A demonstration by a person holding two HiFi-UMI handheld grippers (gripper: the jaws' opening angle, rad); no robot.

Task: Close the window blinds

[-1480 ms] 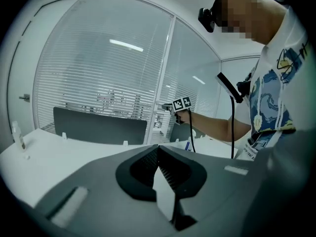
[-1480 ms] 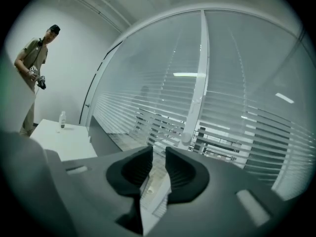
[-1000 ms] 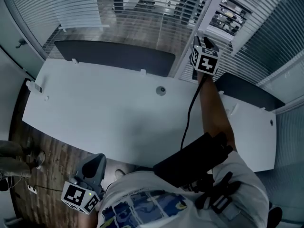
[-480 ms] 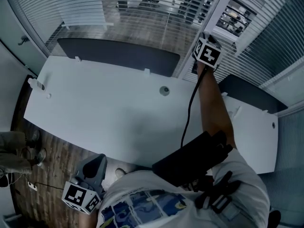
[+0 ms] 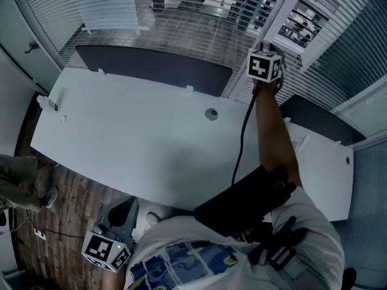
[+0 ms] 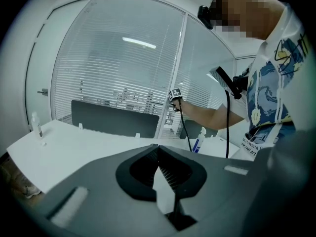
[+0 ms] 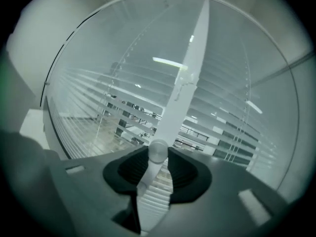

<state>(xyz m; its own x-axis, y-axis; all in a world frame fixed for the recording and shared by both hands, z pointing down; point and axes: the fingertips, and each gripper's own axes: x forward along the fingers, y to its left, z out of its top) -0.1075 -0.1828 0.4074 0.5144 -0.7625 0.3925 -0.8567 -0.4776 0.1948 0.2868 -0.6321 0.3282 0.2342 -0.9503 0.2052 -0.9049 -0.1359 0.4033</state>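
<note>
The right tongs (image 7: pixel 158 156) have shifted a little further along the window frame (image 5: pixel 284 17) over the last second, and their marker cube (image 5: pixel 265 65) has turned to show a different face to the head camera. The left tongs (image 6: pixel 157 149) have barely moved.

The right tongs are closed narrowly on the white tilt wand (image 7: pixel 185 83) of the blinds. Its rounded lower end sits pinched between the two ribbed pads, and the wand rises from there up and slightly to the right, across the glass. A black cable (image 5: pixel 242 144) runs from these tongs back along the person's outstretched arm (image 5: pixel 275 138).

The left tongs hang low beside the person's body, on the near side of the white surface (image 5: pixel 133 144) and well apart from the window. Their tips are pressed together with nothing between them.

The blinds (image 7: pixel 98 88) lie straight ahead of the right tongs and spread to both sides of the wand. The slats lie flat with clear gaps between them, so the lit office space behind the glass shows through. Between the left tongs and the blinds, a dark partition panel (image 5: pixel 151 68) stands along the far edge of the surface.
</note>
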